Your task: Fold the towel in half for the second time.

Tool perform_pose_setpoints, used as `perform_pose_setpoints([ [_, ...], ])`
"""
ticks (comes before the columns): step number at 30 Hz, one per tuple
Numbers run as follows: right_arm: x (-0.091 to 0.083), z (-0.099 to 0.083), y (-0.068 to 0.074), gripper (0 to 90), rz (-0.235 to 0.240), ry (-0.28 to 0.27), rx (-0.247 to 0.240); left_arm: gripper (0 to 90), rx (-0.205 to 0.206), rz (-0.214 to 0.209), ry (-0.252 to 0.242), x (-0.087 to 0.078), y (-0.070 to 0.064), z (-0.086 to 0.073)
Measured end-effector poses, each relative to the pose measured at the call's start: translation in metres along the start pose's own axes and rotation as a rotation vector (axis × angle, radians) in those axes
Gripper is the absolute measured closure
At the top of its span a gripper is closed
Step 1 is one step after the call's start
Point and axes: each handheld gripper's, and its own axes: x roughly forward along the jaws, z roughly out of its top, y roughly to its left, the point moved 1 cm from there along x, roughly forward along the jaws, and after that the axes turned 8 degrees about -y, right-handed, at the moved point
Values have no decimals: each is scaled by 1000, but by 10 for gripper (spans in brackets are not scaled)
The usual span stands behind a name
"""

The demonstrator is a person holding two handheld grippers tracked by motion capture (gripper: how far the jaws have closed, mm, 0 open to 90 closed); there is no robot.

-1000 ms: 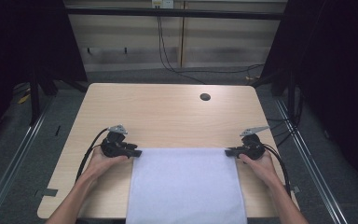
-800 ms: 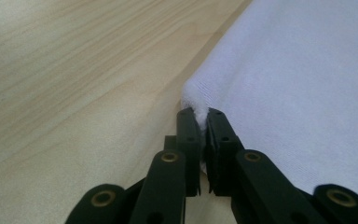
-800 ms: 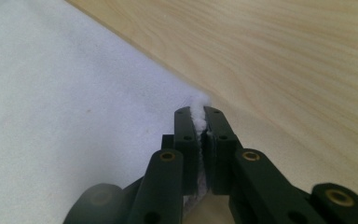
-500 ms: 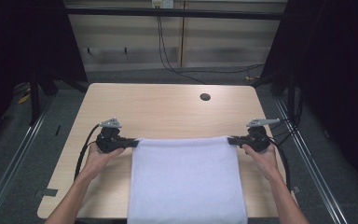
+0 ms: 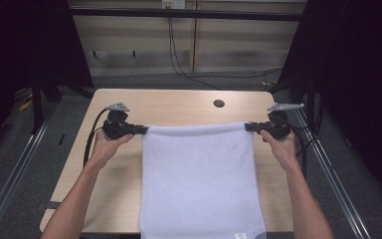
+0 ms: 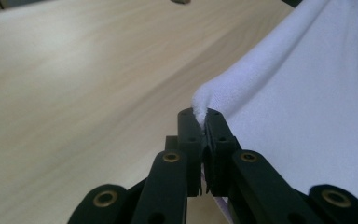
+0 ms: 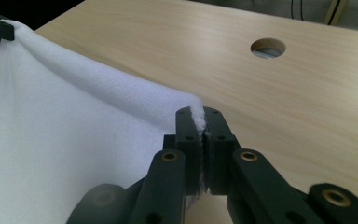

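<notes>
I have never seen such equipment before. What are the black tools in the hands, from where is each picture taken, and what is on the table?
A person stands at a wooden table and holds a hand tool in each hand. These are grippers: two black fingers that close like tongs. The high view looks down from above the person. There the left gripper and the right gripper each pinch a far corner of a white towel. The towel's far edge is stretched between them, lifted off the table, and its near end hangs over the table's near edge. The other two pictures come from small cameras on the grippers, looking along their fingers. Both show the fingers shut on the cloth. The table also has a round hole.
</notes>
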Motion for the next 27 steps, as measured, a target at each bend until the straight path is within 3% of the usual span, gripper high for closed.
perform_pose_setpoints([
  [2, -1, 6, -2, 867, -4, -15, 2, 872, -8, 9, -42, -1, 1, 8],
  [8, -6, 20, -10, 868, -24, -47, 12, 872, 10, 30, -77, 5, 3, 28],
  [11, -12, 23, -11, 868, -22, -72, 18, 871, 26, 10, -109, 3, -4, 36],
  [13, -16, 23, -10, 868, -10, -90, 4, 872, 49, 4, -105, 0, -9, 36],
  [16, -25, 21, -5, 868, -1, -97, -20, 871, 54, -28, -115, -8, -17, 29],
  [19, -36, 20, 1, 868, 23, -107, -38, 871, 77, -18, -112, -20, -26, 19],
  [23, -50, 20, 19, 867, 44, -106, -95, 871, 111, -31, -123, -37, -44, 12],
  [27, -68, 7, 36, 867, 74, -106, -125, 871, 146, -46, -112, -46, -60, -9],
])
